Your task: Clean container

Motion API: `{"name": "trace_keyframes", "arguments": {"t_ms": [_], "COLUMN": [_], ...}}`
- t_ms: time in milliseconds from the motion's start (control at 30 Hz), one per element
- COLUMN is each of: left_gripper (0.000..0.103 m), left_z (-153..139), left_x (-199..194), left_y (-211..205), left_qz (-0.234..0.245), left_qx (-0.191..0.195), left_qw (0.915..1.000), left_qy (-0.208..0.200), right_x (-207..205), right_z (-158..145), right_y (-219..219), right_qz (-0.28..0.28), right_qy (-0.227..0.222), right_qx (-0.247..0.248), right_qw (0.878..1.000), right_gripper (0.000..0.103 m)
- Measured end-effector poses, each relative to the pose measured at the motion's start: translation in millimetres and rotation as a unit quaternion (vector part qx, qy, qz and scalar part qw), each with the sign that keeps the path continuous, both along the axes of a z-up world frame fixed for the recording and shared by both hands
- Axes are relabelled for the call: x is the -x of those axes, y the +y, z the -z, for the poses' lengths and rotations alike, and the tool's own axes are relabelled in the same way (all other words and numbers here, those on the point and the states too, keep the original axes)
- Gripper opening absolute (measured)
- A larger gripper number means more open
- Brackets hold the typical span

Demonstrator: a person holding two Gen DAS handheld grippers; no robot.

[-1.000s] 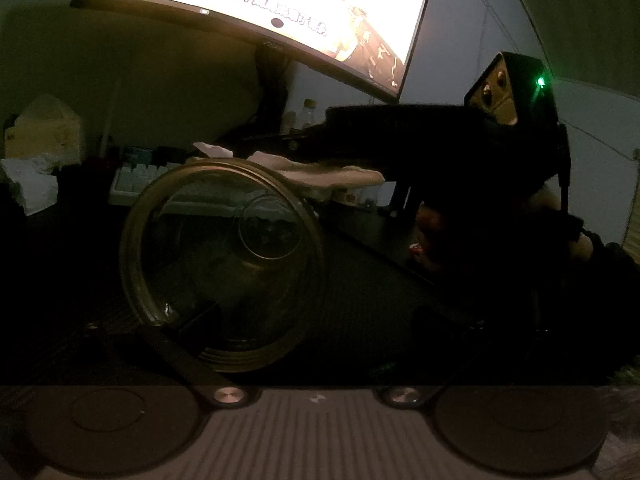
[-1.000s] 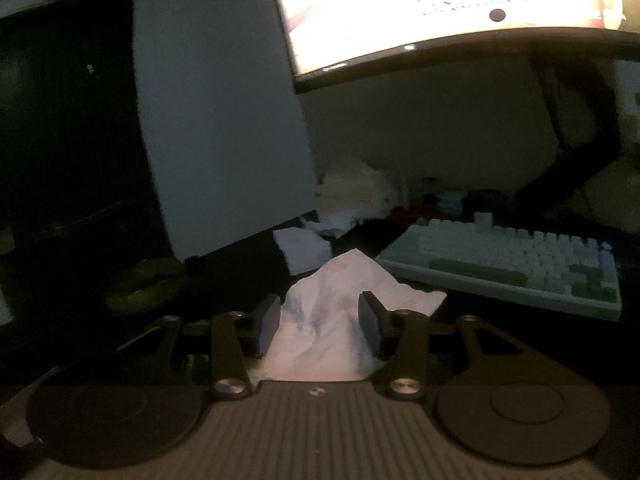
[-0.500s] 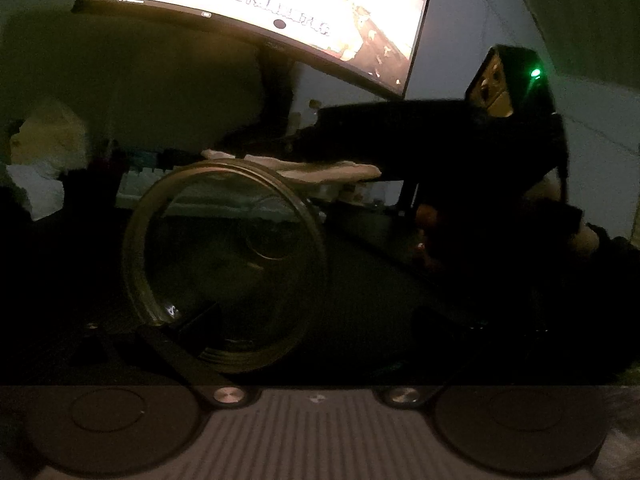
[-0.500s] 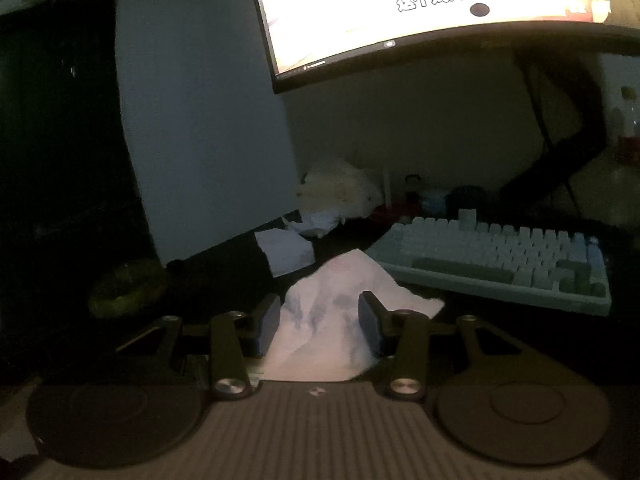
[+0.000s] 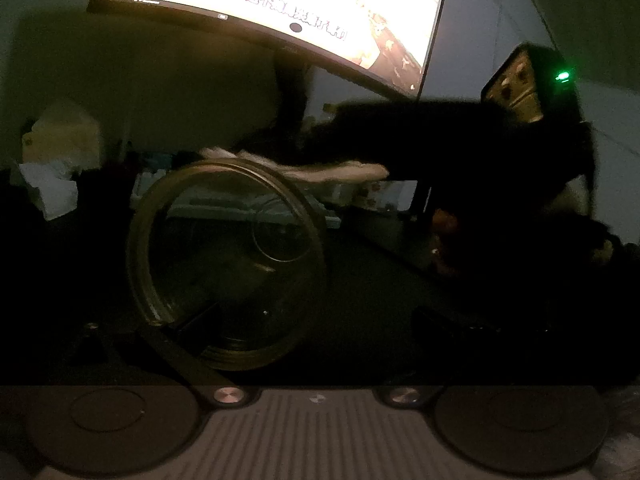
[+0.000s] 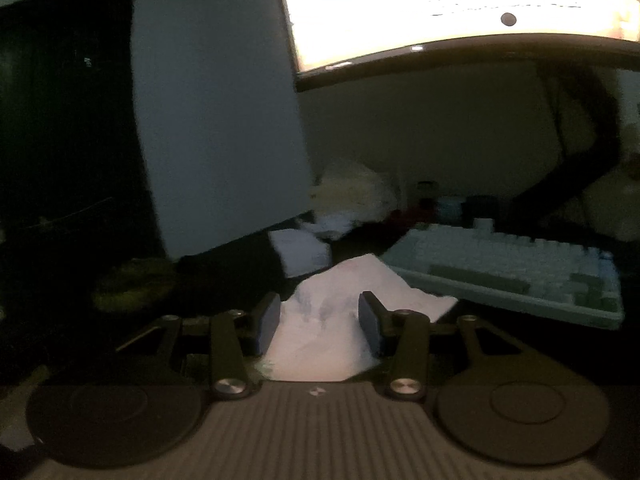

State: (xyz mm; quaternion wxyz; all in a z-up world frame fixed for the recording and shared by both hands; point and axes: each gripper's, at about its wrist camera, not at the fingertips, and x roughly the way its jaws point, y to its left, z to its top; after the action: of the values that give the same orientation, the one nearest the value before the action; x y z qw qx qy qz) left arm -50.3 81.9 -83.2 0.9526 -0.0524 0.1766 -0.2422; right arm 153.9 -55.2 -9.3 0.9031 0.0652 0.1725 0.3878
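Glass container (image 5: 226, 264) sits pinched in the left gripper (image 5: 320, 360), mouth facing the camera so its inside can be reached. The right gripper (image 6: 318, 322) pinches a crumpled white tissue (image 6: 332, 320) between its fingers, held above the rim, likely ready to wipe.

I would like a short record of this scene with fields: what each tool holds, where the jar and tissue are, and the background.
left tool: its one visible finger reaches the rim of a glass jar; the grip itself is too dark to confirm
jar: clear glass, tipped so its open mouth faces the camera
right tool: shut on a white tissue
tissue position: held just above the jar's upper rim in the left view, not yet inside
background: lit monitor, pale keyboard, crumpled paper on the dark desk
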Motion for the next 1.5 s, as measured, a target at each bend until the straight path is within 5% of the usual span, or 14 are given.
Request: {"name": "trace_keyframes", "arguments": {"t_ms": [167,367,1033,1200,1367,1500], "left_gripper": [0.103,0.103,0.103,0.103,0.103,0.103], "left_z": [0,0,0,0,0,0], "left_x": [-4,-4,-2,-2,-1,-2], "left_y": [0,0,0,-1,-2,-2], "left_qz": [-0.004,-0.008,-0.010,-0.011,-0.011,-0.011], "left_qx": [0.002,0.002,0.005,0.001,-0.001,-0.004], "left_qw": [1.0000,1.0000,0.9999,0.9999,0.9999,0.9999], "left_qy": [0.001,0.000,0.000,-0.001,-0.002,-0.003], "right_x": [8,-17,-6,1,-22,-15], "right_z": [-2,2,0,-3,2,-1], "right_y": [4,-6,-2,0,-11,-6], "right_qz": [-0.038,0.040,0.016,-0.027,0.045,0.027], "right_qy": [-0.007,0.018,0.006,0.000,0.031,0.023], "right_qx": [-0.013,-0.001,-0.002,0.001,0.006,0.006], "right_qw": [0.999,0.999,1.000,1.000,0.998,0.999], "right_gripper": [0.048,0.048,0.048,0.048,0.048,0.050]}}
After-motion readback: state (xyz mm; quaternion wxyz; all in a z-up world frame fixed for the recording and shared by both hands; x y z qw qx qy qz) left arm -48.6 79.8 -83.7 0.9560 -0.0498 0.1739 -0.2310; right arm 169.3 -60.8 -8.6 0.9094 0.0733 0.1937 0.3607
